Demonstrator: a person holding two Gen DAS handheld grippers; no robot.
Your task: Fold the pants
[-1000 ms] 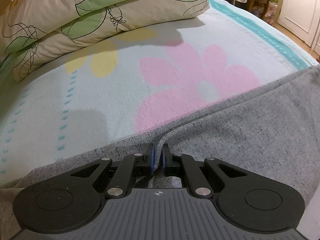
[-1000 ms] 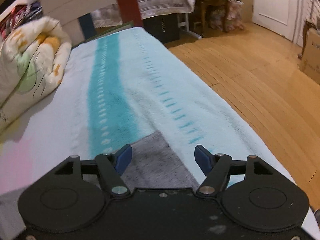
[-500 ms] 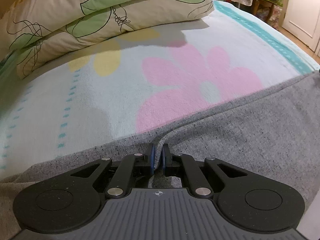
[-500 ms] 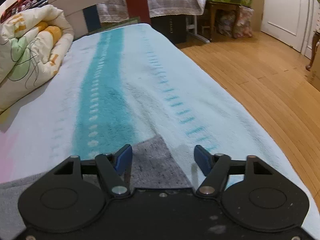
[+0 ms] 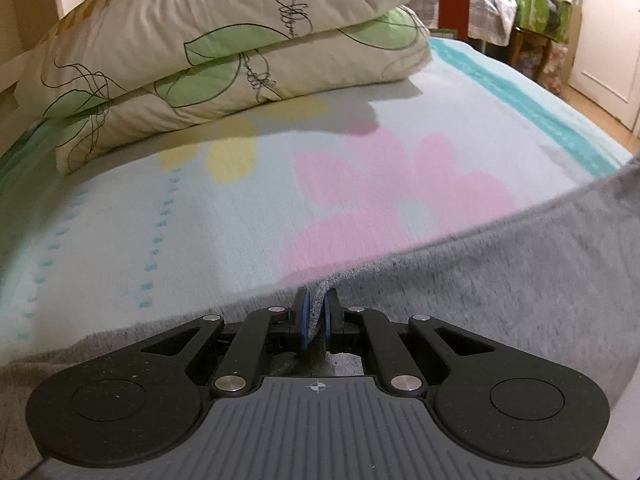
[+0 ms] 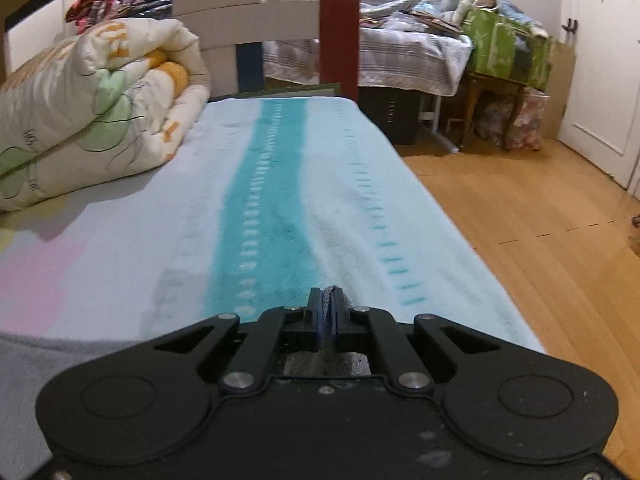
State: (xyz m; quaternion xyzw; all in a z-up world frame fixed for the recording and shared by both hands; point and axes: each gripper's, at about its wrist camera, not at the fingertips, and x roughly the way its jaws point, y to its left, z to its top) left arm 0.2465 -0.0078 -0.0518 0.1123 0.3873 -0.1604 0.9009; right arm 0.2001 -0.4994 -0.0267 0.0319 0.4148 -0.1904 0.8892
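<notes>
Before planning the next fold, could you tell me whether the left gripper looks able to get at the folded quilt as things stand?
Probably not yet: the left gripper is shut on the gray pants, so it isn't free. The blanket between it and the quilt looks unobstructed.

Each camera is sitting just behind its own gripper, looking forward along the fingers, low and close over the bed (image 5: 120,240). The left gripper (image 5: 316,312) is facing across the blanket toward the quilt (image 5: 224,48) ahead. The right gripper (image 6: 328,320) is facing down the bed's length toward the footboard post (image 6: 339,44), with floor (image 6: 540,240) lying to its right. Both views are sharing the quilt (image 6: 92,120), the teal stripe (image 5: 540,116) (image 6: 264,208), the pants (image 5: 500,280) (image 6: 24,360) and the far clutter.
</notes>
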